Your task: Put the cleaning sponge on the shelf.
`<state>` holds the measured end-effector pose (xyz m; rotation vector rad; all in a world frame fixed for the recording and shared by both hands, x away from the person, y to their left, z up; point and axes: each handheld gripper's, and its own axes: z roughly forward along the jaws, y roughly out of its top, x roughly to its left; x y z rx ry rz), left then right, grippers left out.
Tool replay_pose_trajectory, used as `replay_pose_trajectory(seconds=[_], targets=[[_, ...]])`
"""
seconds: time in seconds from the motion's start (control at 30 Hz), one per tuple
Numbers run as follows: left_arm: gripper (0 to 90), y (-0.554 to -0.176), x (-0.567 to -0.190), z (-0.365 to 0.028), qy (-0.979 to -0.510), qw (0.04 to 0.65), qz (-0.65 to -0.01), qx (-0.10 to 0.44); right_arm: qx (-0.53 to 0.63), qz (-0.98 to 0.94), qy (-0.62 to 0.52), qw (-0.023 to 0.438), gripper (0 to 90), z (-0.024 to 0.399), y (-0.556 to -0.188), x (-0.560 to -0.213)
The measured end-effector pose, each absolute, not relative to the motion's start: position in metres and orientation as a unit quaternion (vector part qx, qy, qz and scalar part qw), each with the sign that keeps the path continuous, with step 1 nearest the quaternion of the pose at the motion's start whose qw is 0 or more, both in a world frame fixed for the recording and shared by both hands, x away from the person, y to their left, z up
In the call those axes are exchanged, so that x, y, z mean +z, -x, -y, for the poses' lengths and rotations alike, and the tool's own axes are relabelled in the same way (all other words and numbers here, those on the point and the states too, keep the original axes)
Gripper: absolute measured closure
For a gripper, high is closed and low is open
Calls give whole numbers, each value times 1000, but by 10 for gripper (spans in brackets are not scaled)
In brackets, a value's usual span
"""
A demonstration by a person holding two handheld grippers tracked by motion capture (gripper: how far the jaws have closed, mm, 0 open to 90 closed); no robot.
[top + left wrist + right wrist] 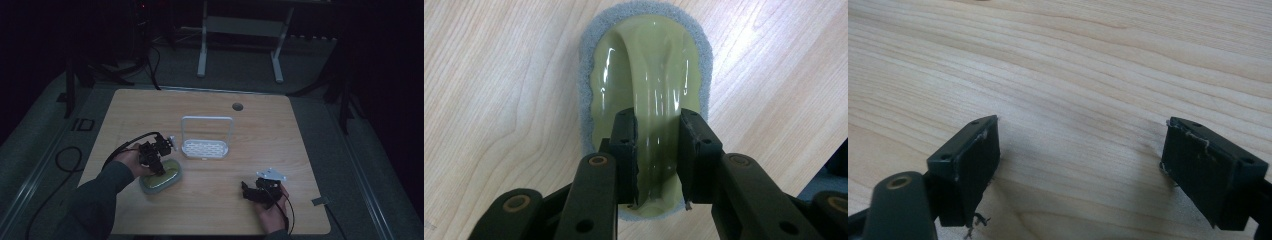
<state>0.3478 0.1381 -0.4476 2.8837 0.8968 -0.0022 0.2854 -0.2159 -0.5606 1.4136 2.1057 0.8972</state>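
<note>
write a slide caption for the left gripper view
Left gripper jaws straddling the green handle of a foam-edged scrubber on the wooden table.

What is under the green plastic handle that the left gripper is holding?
A grey sponge pad lies under the green handle, its edge showing all around, flat on the wooden table. The left gripper grips the handle's ridge. The pad's underside is hidden.

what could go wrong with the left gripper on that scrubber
The left gripper pinches the scrubber's glossy green handle near one end, so it may slip or tip when lifted. The white rack stands close beside it on the table and could get knocked. The right gripper rests open, no support.
</note>
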Motion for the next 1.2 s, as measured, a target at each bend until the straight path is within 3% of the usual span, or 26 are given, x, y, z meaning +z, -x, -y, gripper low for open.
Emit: replay_pose_trajectory(seconds=[1.2], targets=[[718,-362,-421,-120,-961,94,-260,16,325,-763,-512,224,152,216,-285,-561]])
